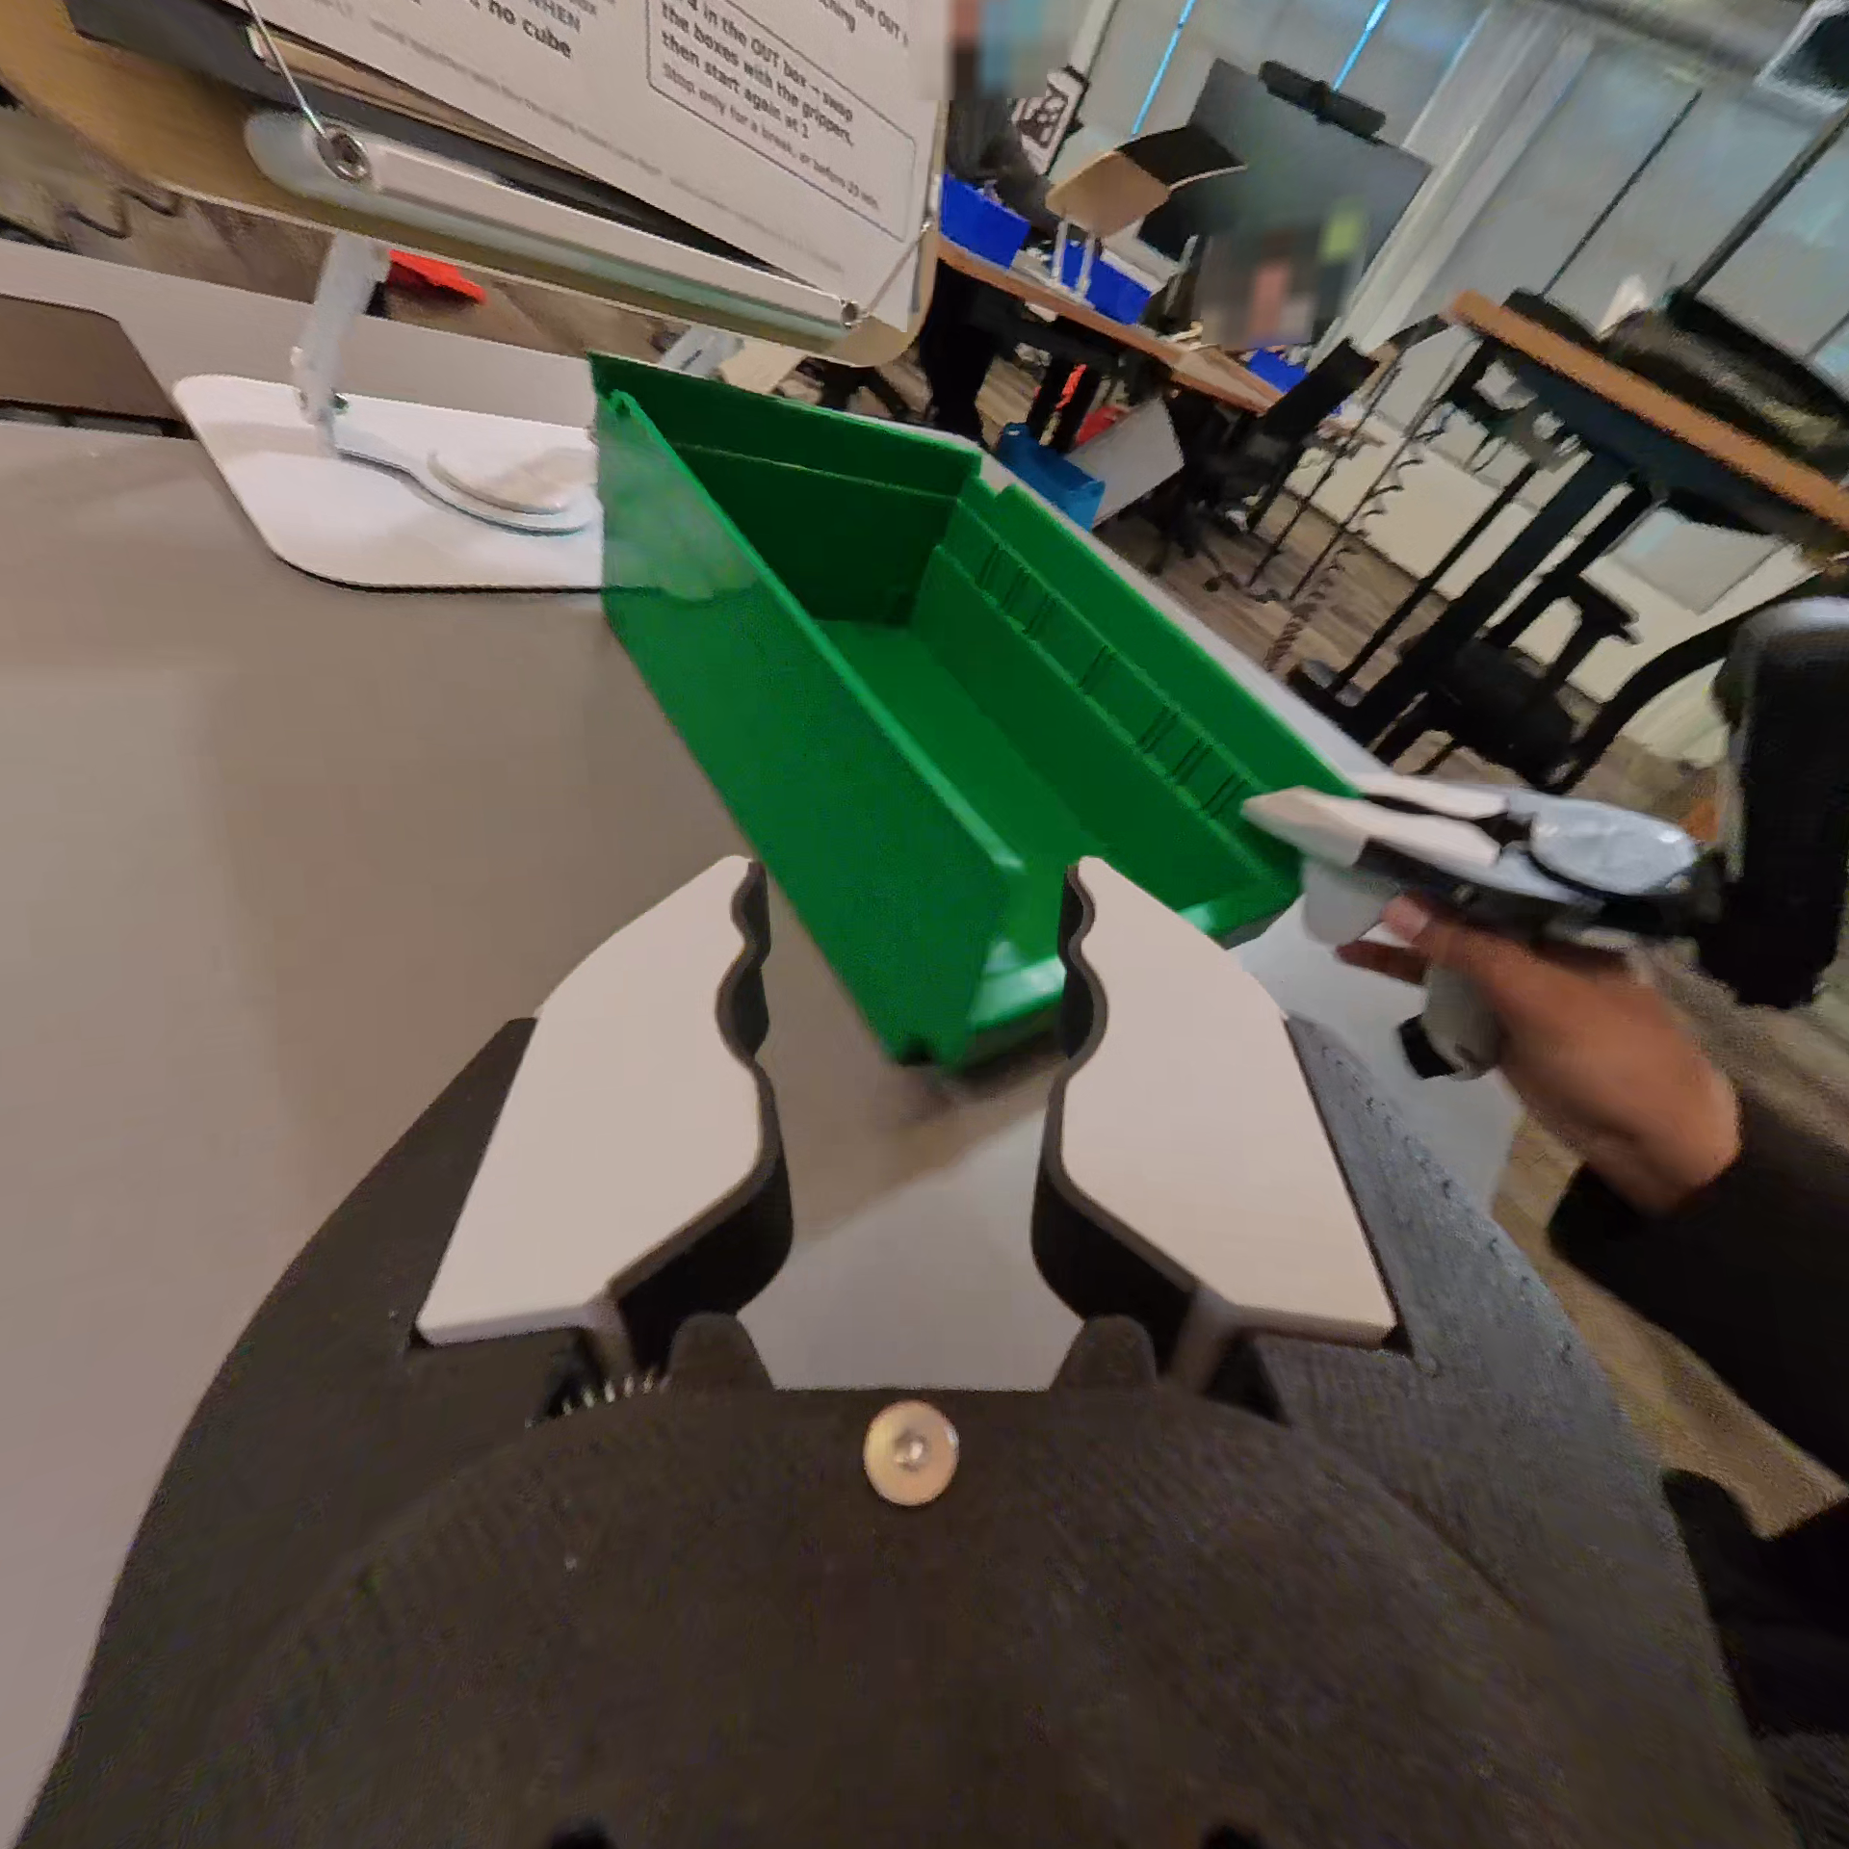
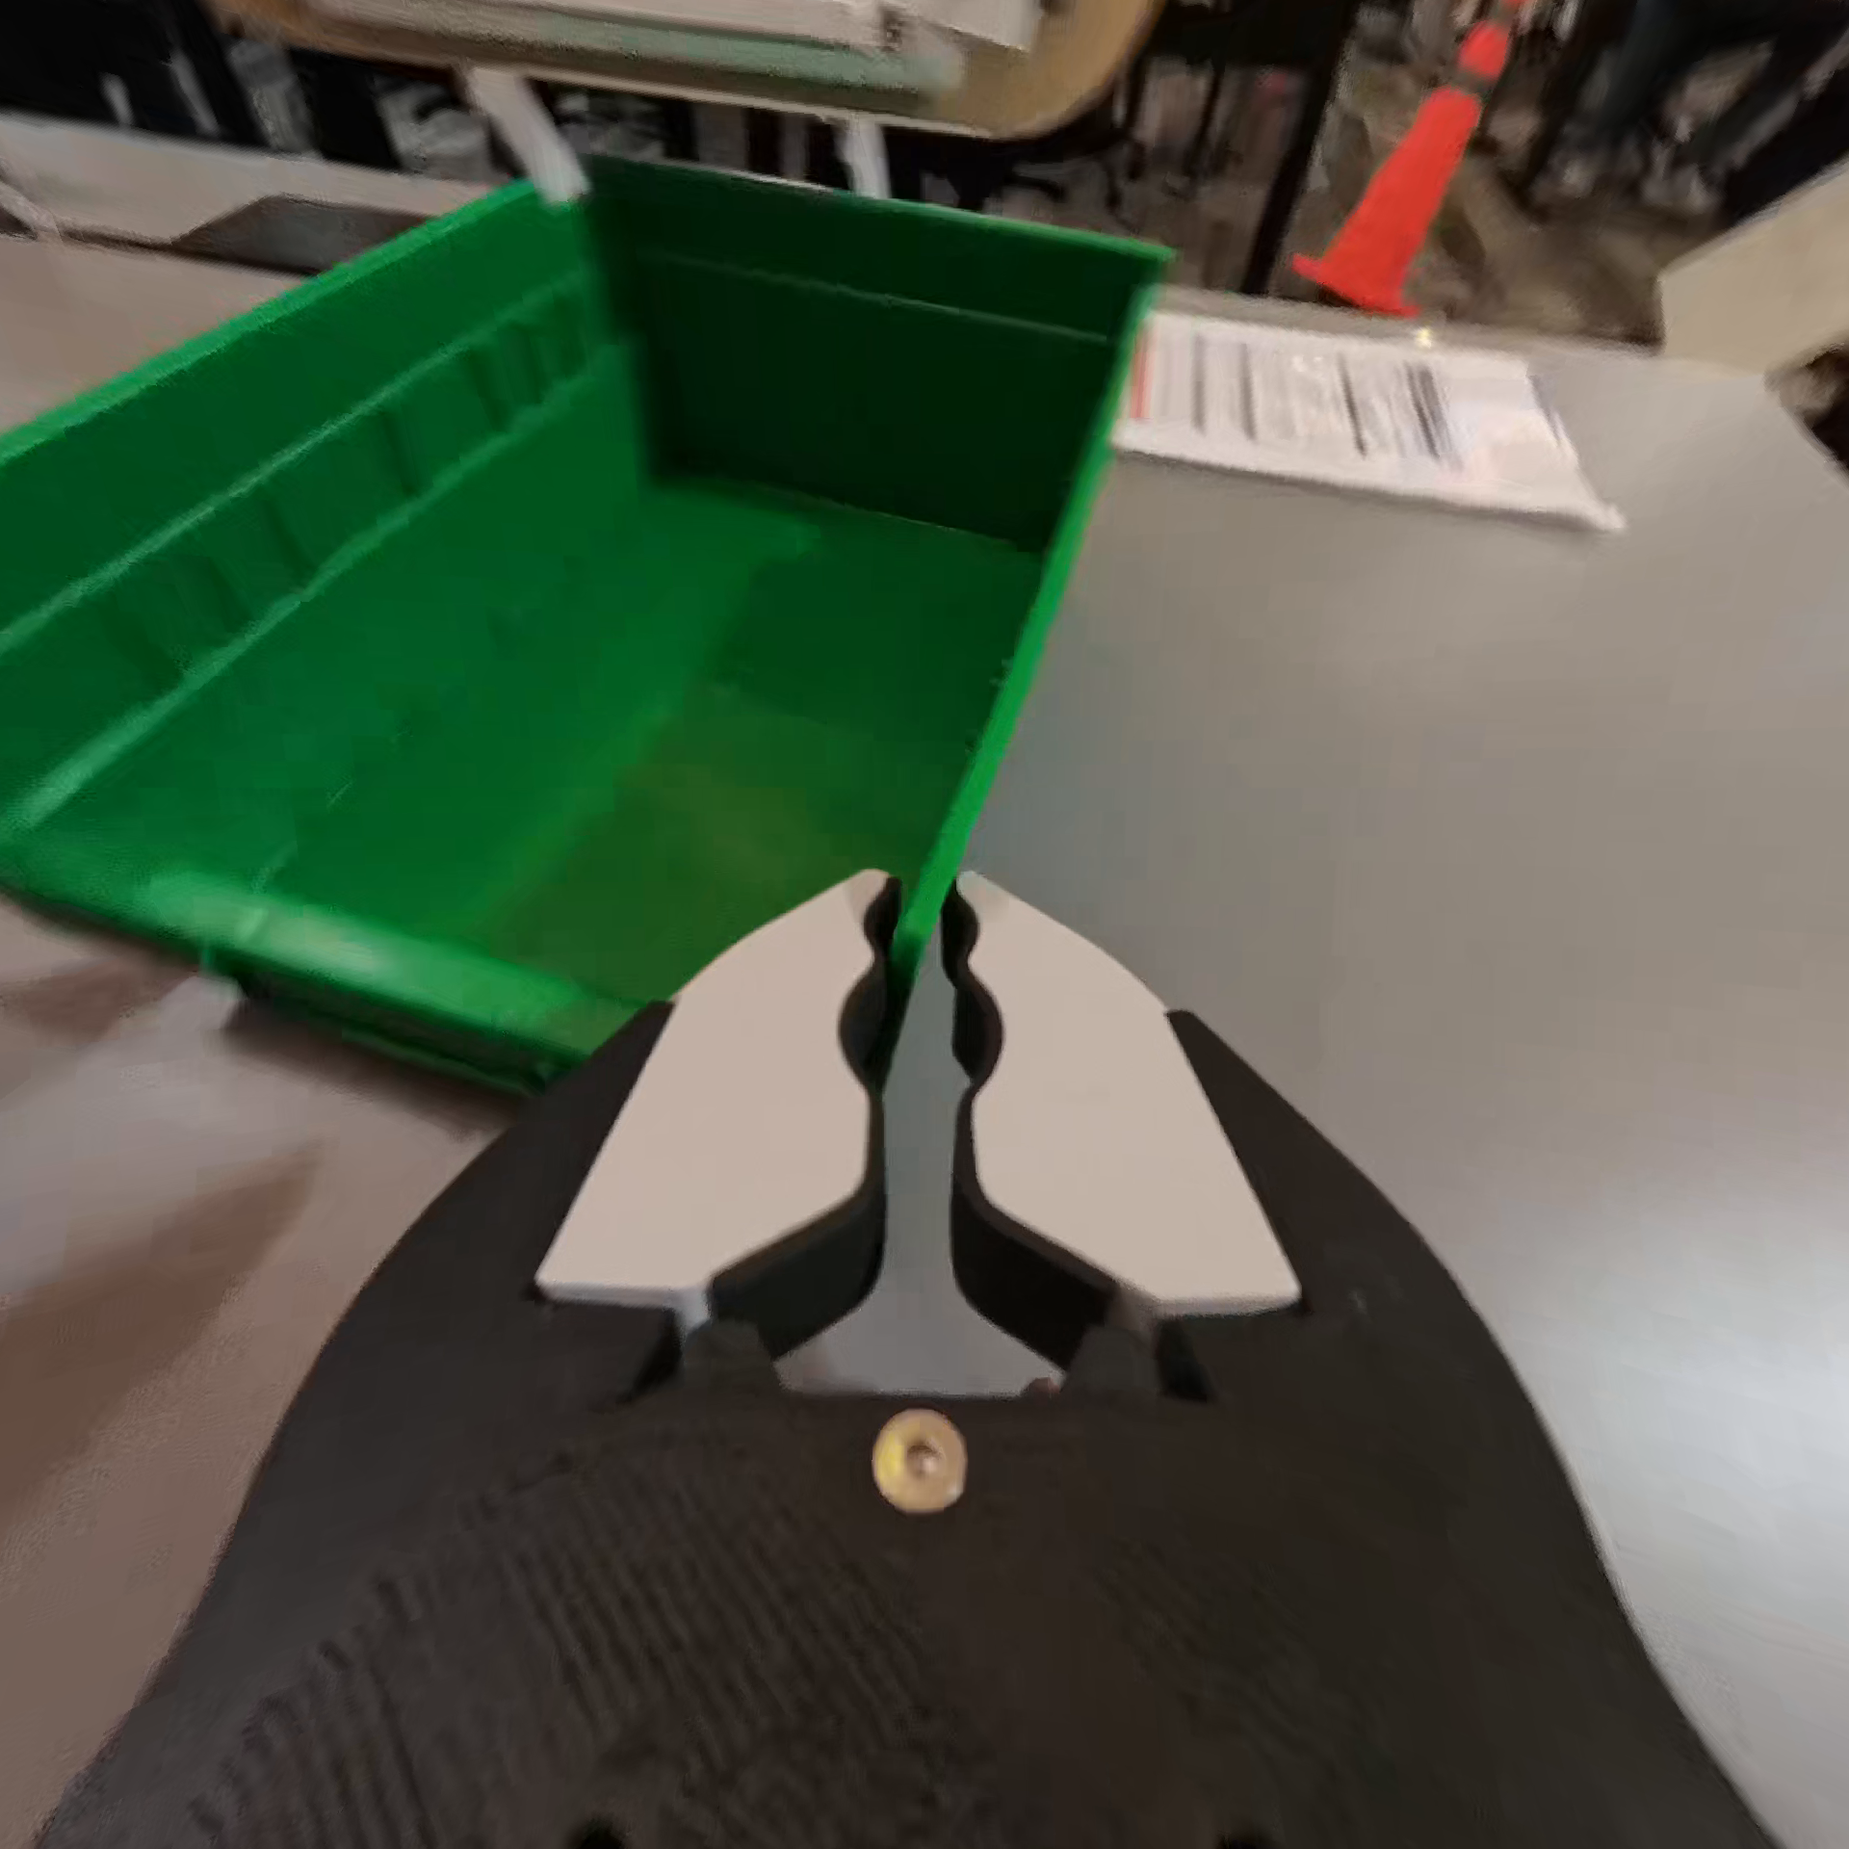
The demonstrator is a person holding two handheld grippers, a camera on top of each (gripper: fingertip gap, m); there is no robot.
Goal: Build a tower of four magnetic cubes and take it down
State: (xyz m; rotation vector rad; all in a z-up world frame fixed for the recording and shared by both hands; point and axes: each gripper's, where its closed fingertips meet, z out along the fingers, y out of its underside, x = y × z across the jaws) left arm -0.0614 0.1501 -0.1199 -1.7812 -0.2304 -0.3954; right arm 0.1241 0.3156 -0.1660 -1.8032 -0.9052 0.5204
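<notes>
Right wrist view shows the right tool (image 2: 922, 890) closed on the thin side wall of the green bin (image 2: 520, 700), its two pale fingers pinching the rim at the bin's near corner. From this tool the bin spreads ahead and to the left, its long axis running away toward the far end wall; the inside looks empty. To the right of the wall lies bare grey bench (image 2: 1401, 800), and farther ahead on the right a white printed sheet (image 2: 1351, 420) lies flat; its writing is blurred. An orange cone (image 2: 1401, 190) stands on the floor beyond.

The left wrist view has the left tool (image 1: 910, 900) open, jaws well apart and gripping nothing, with the bin's near end just ahead, between and slightly right of its fingertips. The bin appears tipped, its long axis slanting away to the left. The right tool shows at the bin's right rim, held in a hand (image 1: 1561, 1051). A white stand (image 1: 400, 480) carrying a printed notice sits ahead on the left.
</notes>
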